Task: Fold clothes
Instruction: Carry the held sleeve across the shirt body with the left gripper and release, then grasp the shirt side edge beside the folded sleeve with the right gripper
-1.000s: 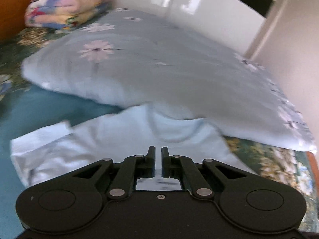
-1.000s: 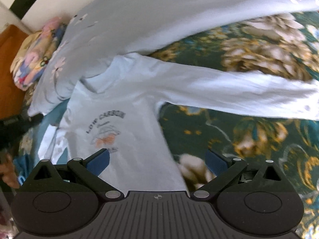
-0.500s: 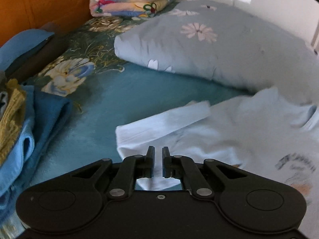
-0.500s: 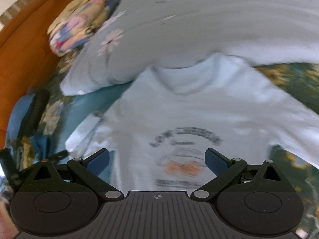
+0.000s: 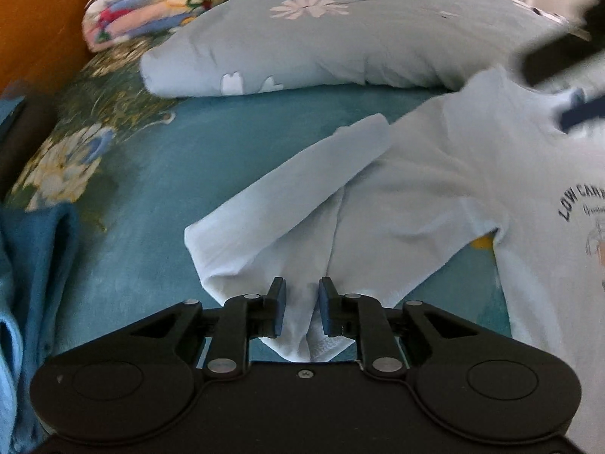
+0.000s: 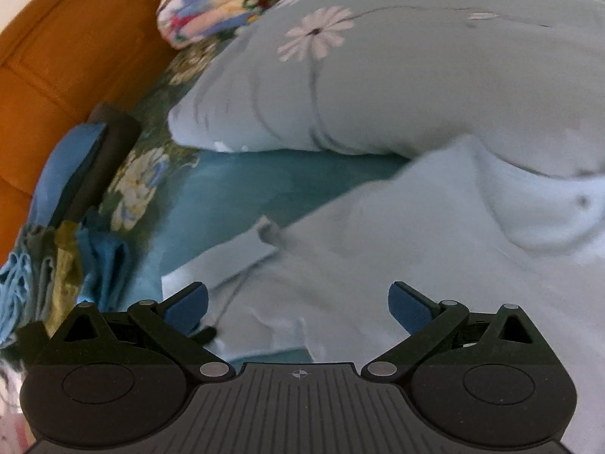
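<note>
Left claw (image 5: 300,304), clenched a second ago, now parts slightly; sleeve cuff (image 5: 302,336) lies loose between its pads. Sleeve now doubled back over light blue shirt (image 5: 453,189), flat on bed near pillow (image 5: 359,38). Right claw (image 6: 298,308) released, hovers over shirt. Sleeve fold seems set.

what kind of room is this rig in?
Most likely a bedroom: the shirt lies on a bed with a floral sheet, a daisy-print pillow behind it, and a wooden headboard with a folded blanket against it.
</note>
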Tool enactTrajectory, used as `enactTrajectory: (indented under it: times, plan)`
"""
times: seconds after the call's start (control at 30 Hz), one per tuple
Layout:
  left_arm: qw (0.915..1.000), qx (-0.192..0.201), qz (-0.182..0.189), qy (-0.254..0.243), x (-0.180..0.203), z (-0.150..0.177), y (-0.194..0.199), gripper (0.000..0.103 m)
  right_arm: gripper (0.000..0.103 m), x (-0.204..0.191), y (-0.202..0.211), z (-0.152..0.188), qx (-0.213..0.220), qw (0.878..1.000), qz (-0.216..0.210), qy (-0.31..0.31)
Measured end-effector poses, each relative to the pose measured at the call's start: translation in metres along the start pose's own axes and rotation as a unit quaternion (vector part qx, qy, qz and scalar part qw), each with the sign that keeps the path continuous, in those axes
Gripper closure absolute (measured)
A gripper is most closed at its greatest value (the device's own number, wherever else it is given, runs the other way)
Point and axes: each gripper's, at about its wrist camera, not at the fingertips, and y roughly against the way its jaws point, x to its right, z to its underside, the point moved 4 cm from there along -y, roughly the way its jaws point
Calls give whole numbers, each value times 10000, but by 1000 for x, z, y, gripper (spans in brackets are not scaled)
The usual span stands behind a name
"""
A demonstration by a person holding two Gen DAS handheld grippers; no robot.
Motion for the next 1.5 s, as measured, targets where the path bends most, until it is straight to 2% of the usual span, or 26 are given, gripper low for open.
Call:
enactTrajectory:
  times: [0.03, 0.17, 0.27, 0.43, 0.6, 0.67, 0.73, 0.9, 1.0, 1.03, 1.17, 1.23, 1.5]
  plan:
    - [10000, 38, 19, -83, 1, 1, 1, 85, 6, -3, -7, -4, -81, 9999, -48, 85]
    - [9993, 197, 63, -321, 0, 7, 5, 87, 28, -21, -39, -17, -451, 9965, -145, 689]
    - [9993, 259, 182, -190, -5, 10, 6, 92, 36, -33, -58, -24, -626, 9915, -166, 1131]
    - [9983, 329, 387, 286, -19, 14, 8, 92, 46, -45, -83, -33, -899, 9789, -156, 1827]
    - [9969, 405, 461, 486, -28, 17, 9, 87, 90, -59, -99, -37, -1364, 9637, -566, 2224]
    - [9965, 422, 482, 538, -30, 17, 10, 87, 95, -66, -105, -41, -1403, 9600, -621, 2340]
    - [9962, 439, 480, 585, -31, 17, 11, 87, 96, -72, -111, -51, -1227, 9622, -554, 2369]
    - [9954, 457, 479, 695, -32, 19, 12, 86, 95, -81, -127, -87, -459, 9696, 172, 2398]
    - [9949, 466, 487, 754, -32, 21, 14, 83, 83, -77, -123, -94, -279, 9725, 244, 2298]
    - [9947, 469, 490, 773, -32, 22, 15, 82, 83, -75, -119, -94, -242, 9742, 212, 2234]
    - [9941, 488, 489, 840, -33, 25, 16, 81, 68, -48, -104, -79, -458, 9856, 86, 1624]
    - [9939, 505, 471, 859, -33, 26, 17, 81, 68, -35, -98, -70, -579, 9897, 30, 1306]
    - [9940, 526, 278, 920, -29, 33, 22, 76, 66, -23, -107, -45, -789, 9956, -272, 431]
